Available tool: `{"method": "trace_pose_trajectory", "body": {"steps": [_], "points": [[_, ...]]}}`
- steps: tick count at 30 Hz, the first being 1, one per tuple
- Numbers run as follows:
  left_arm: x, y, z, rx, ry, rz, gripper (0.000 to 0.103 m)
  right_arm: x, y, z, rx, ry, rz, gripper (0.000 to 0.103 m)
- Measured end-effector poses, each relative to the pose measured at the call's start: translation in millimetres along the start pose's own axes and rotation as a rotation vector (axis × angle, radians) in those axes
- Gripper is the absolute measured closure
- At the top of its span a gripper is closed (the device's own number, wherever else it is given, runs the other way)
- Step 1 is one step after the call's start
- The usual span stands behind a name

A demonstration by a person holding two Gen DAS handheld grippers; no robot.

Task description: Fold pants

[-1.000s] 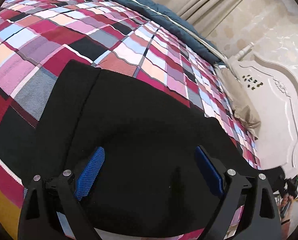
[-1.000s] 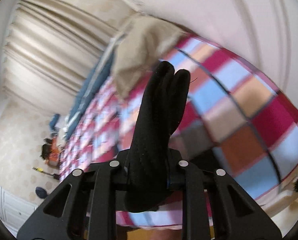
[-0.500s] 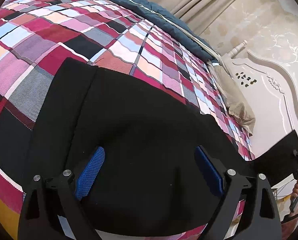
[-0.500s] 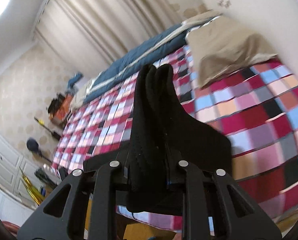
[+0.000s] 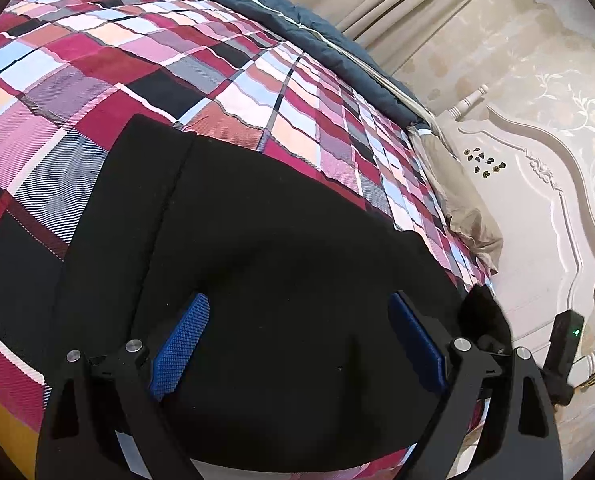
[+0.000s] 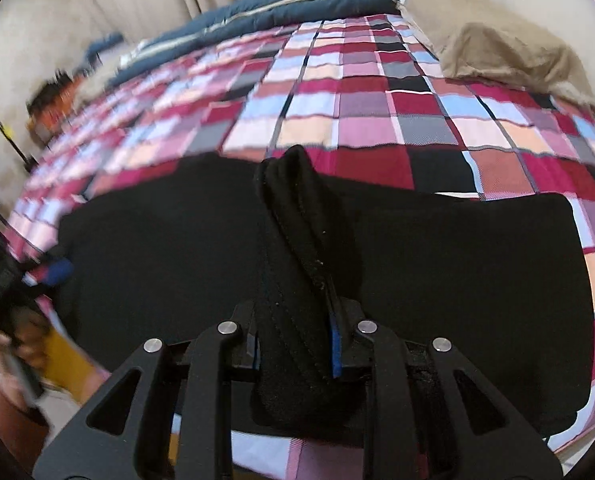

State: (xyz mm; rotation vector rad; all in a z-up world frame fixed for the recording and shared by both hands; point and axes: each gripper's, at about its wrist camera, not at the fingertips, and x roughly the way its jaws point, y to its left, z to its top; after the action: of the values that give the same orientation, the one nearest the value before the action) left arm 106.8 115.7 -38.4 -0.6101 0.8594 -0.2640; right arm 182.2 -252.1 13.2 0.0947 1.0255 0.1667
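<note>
The black pants (image 5: 277, 240) lie spread across a plaid bedspread (image 5: 97, 60). My left gripper (image 5: 297, 300) hovers just over them, open, its blue pads (image 5: 181, 340) wide apart with only flat cloth beneath. In the right wrist view my right gripper (image 6: 297, 332) pinches a bunched end of the pants (image 6: 305, 220) that stands up between its jaws. Those jaws are opening slightly while the cloth still sits between the pads. The rest of the pants (image 6: 457, 280) lies flat under that gripper.
A beige pillow (image 6: 509, 52) lies at the head of the bed beside a white headboard (image 5: 537, 220). A dark blue quilt (image 6: 297, 4) runs along the far side under beige curtains. A person's hand (image 6: 21, 348) shows blurred at the lower left.
The right gripper swung the pinched end from near the pillow back over the flat part of the pants, rolling as it went. The left gripper stayed put.
</note>
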Motion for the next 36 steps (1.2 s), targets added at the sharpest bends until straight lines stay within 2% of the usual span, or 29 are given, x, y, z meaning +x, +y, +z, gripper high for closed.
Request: {"method": "trace_pose_trajectory", "body": {"steps": [3, 6, 8, 12, 21, 27, 36], "points": [[0, 0, 0, 0.000, 0.000, -0.001, 0.013, 9, 11, -9, -0.028, -0.003, -0.026, 0.071], [0, 0, 0, 0.003, -0.001, 0.000, 0.013, 7, 14, -14, -0.014, -0.016, 0.000, 0.063], [0, -1, 0, 0.008, -0.003, 0.002, 0.013, 5, 13, -16, 0.015, -0.022, 0.034, 0.060], [1, -2, -1, 0.021, -0.008, 0.012, 0.013, 4, 16, -19, 0.044, -0.035, 0.051, 0.055], [1, -3, -1, 0.023, -0.009, 0.013, 0.013, 2, 33, -26, -0.001, -0.040, 0.016, 0.044], [1, -3, -1, 0.022, -0.009, 0.013, 0.013, 1, 41, -33, -0.037, -0.041, -0.012, 0.041], [1, -3, -2, 0.024, -0.010, 0.014, 0.013, -1, 44, -39, -0.032, -0.036, 0.000, 0.037]]}}
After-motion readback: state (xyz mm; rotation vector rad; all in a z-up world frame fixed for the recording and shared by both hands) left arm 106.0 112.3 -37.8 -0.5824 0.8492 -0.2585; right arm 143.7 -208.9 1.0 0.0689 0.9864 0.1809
